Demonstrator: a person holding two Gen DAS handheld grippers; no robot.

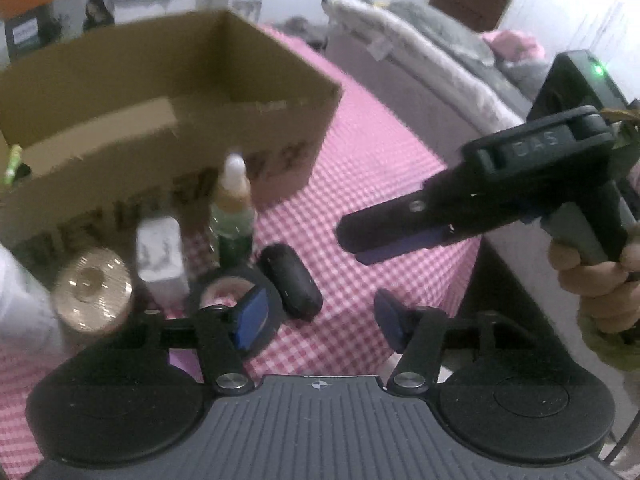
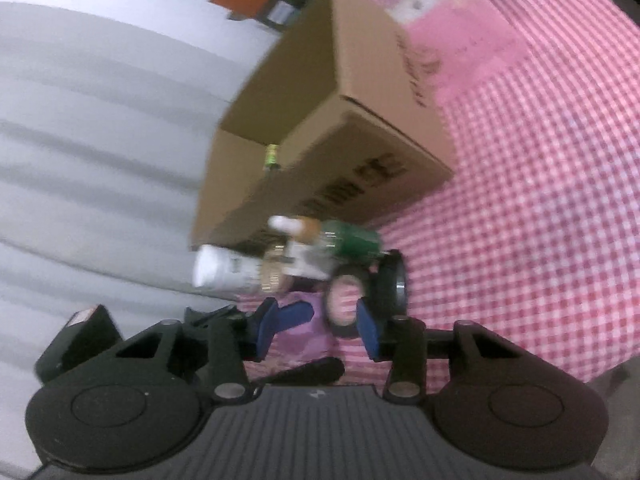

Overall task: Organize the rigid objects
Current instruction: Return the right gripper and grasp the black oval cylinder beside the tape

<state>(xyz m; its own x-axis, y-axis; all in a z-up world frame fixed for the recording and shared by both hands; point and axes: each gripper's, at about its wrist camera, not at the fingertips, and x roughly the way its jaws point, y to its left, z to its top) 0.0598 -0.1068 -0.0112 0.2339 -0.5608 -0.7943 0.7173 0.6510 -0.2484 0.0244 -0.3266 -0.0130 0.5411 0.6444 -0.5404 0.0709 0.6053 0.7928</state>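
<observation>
An open cardboard box (image 1: 168,92) stands on the pink checked cloth; it also shows in the right wrist view (image 2: 360,92). In front of it stand a green bottle (image 1: 234,216), a white box (image 1: 160,256), a gold-lidded jar (image 1: 94,292), a black tape roll (image 1: 228,284) and a black oblong case (image 1: 290,280). My left gripper (image 1: 316,316) is open and empty just in front of the roll and case. My right gripper (image 2: 320,324) is open and empty, near the tape roll (image 2: 348,300) and green bottle (image 2: 348,240); it also shows in the left wrist view (image 1: 392,236), hovering right of the case.
A small green object (image 1: 12,164) pokes out at the box's left corner. A bed with grey and white bedding (image 1: 420,52) lies right of the table. The table's right edge (image 1: 476,256) is close to the right gripper. White curtain (image 2: 100,120) fills the left of the right wrist view.
</observation>
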